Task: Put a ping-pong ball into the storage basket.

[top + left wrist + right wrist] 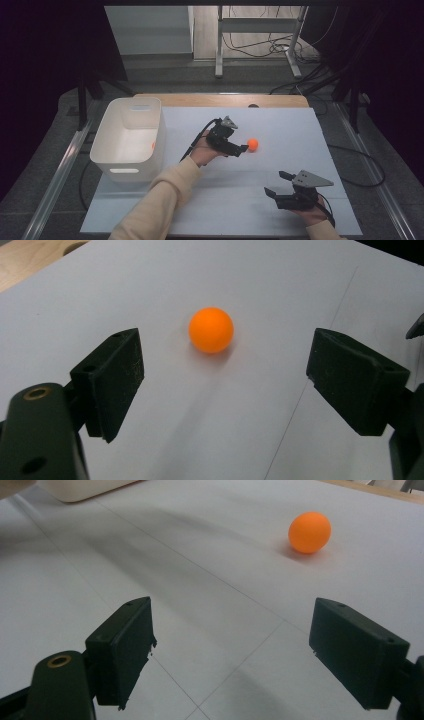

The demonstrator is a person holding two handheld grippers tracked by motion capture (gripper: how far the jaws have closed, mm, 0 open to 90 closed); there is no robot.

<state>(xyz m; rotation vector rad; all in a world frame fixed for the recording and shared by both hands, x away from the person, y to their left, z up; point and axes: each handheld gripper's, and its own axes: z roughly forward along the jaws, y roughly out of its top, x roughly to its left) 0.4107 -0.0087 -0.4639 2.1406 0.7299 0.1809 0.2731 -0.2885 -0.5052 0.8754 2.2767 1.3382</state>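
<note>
An orange ball (253,144) lies on the white sheet (280,125) near the table's middle. My left gripper (243,148) sits just left of it, pointing at it. In the left gripper view the ball (211,330) rests a little beyond the fingertips, and my left gripper (225,375) stands open with nothing between the jaws. My right gripper (278,183) hovers low at the front right, also open. In the right gripper view the ball (309,532) lies farther off, up and to the right, and my right gripper (230,645) holds nothing.
A white bin (130,137) stands at the table's left, with something orange inside against its right wall. Its corner (85,489) shows at the top of the right gripper view. A wooden table edge (220,100) runs along the back.
</note>
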